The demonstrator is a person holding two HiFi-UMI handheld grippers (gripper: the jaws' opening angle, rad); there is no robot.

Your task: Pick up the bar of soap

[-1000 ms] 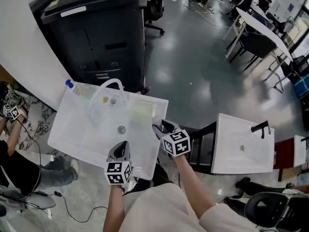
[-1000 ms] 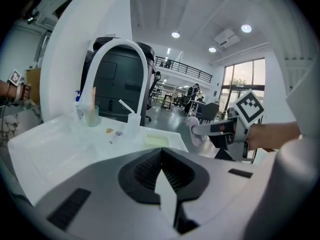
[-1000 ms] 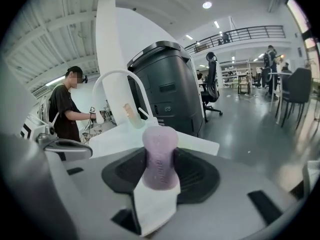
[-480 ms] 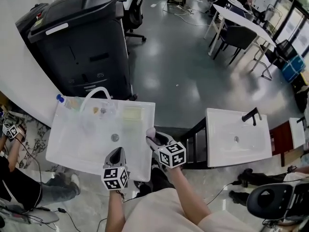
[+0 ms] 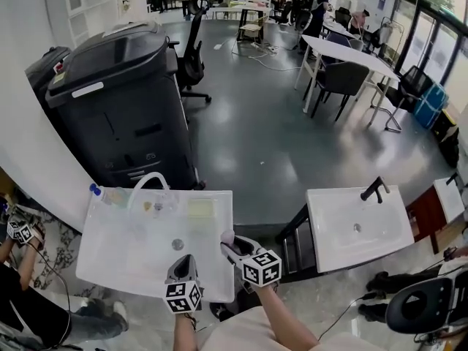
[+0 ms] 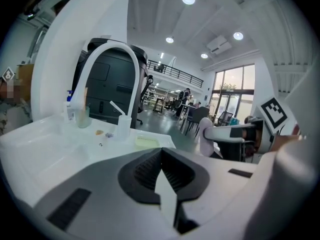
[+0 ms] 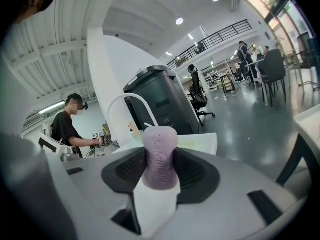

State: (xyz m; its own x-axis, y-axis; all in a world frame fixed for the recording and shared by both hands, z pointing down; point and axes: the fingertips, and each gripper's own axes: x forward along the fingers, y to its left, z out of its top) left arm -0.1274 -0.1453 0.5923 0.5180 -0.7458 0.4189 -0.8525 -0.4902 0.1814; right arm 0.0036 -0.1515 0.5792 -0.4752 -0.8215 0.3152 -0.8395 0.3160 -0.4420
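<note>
A purple bar of soap (image 7: 160, 156) stands upright between the jaws of my right gripper (image 7: 160, 170), which is shut on it. In the head view the soap (image 5: 227, 238) and the right gripper (image 5: 231, 246) hover over the near right corner of the white sink (image 5: 102, 269). My left gripper (image 5: 184, 263) hangs at the sink's near edge, its jaws pressed together with nothing in them (image 6: 161, 156). From the left gripper view the soap (image 6: 206, 135) shows off to the right. A pale green soap dish (image 5: 199, 209) lies on the back right of the sink.
A curved white faucet (image 5: 146, 181) and a blue-capped bottle (image 5: 95, 191) stand at the sink's back. A black printer (image 5: 117, 108) rises behind it. A second white sink (image 5: 358, 229) is on the right. A person (image 7: 70, 124) stands at the left.
Both grippers have drawn back from the basin and soap dish toward the sink's near edge. The right one keeps hold of the soap. The head view has tilted up.
</note>
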